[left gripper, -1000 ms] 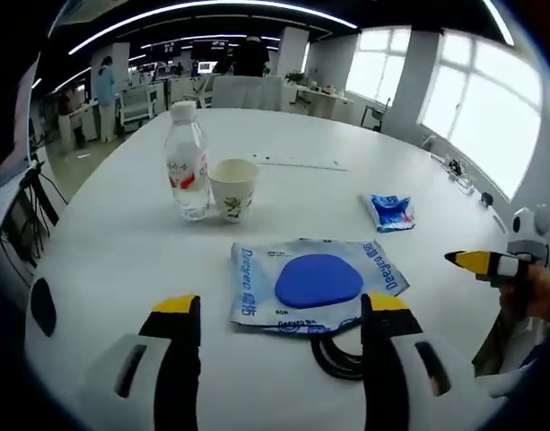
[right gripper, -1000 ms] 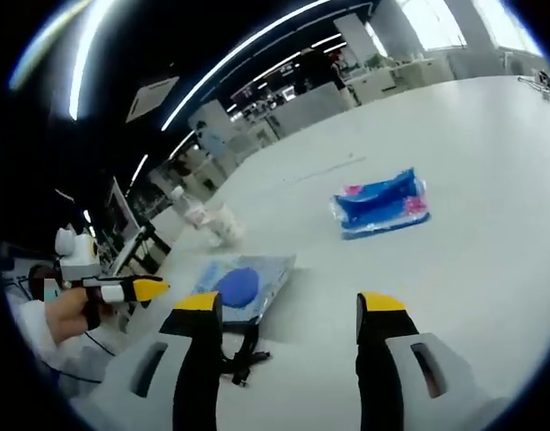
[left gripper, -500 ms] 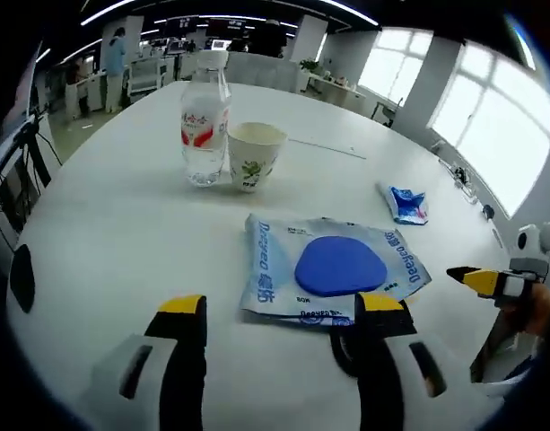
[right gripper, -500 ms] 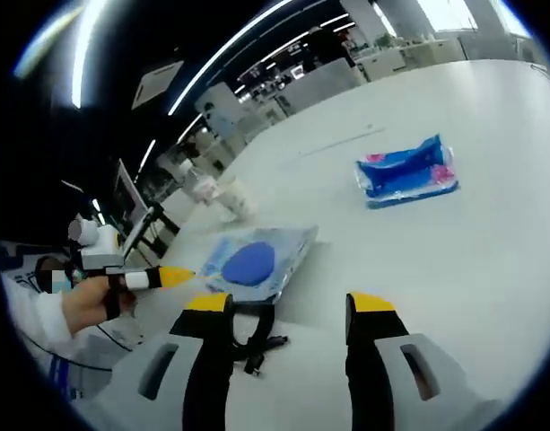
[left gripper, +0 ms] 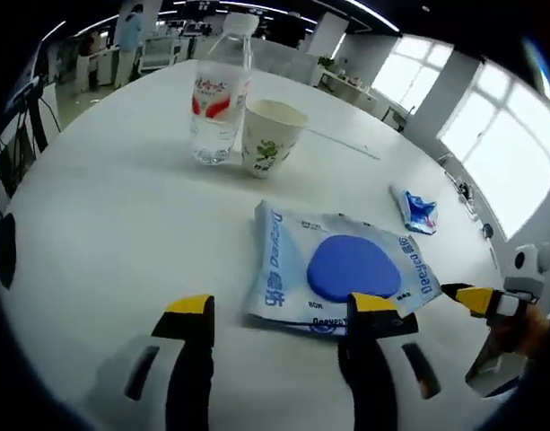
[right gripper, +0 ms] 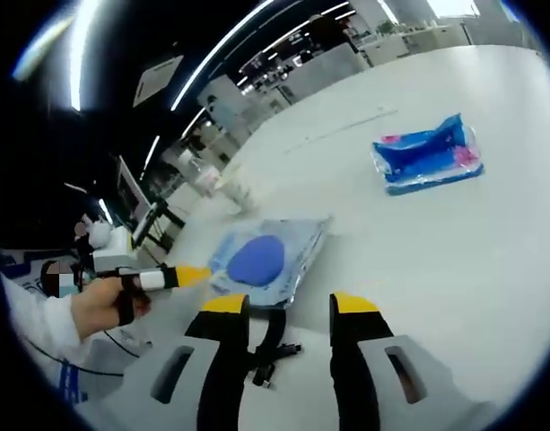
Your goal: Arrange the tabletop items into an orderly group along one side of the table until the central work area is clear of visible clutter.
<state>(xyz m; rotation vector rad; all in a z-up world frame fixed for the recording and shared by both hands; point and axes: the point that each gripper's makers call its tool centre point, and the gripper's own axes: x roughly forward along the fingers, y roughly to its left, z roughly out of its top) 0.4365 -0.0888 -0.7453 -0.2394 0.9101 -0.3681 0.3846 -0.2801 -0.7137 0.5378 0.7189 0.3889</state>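
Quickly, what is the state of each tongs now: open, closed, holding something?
Left tongs: open, holding nothing, above the wipes pack.
Right tongs: open, holding nothing.

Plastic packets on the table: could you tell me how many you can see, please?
2. The large pale wipes packet with the blue oval lies just ahead of the left gripper. The small blue packet lies farther off towards the windows. The views give no sign of others, though not all the table shows.
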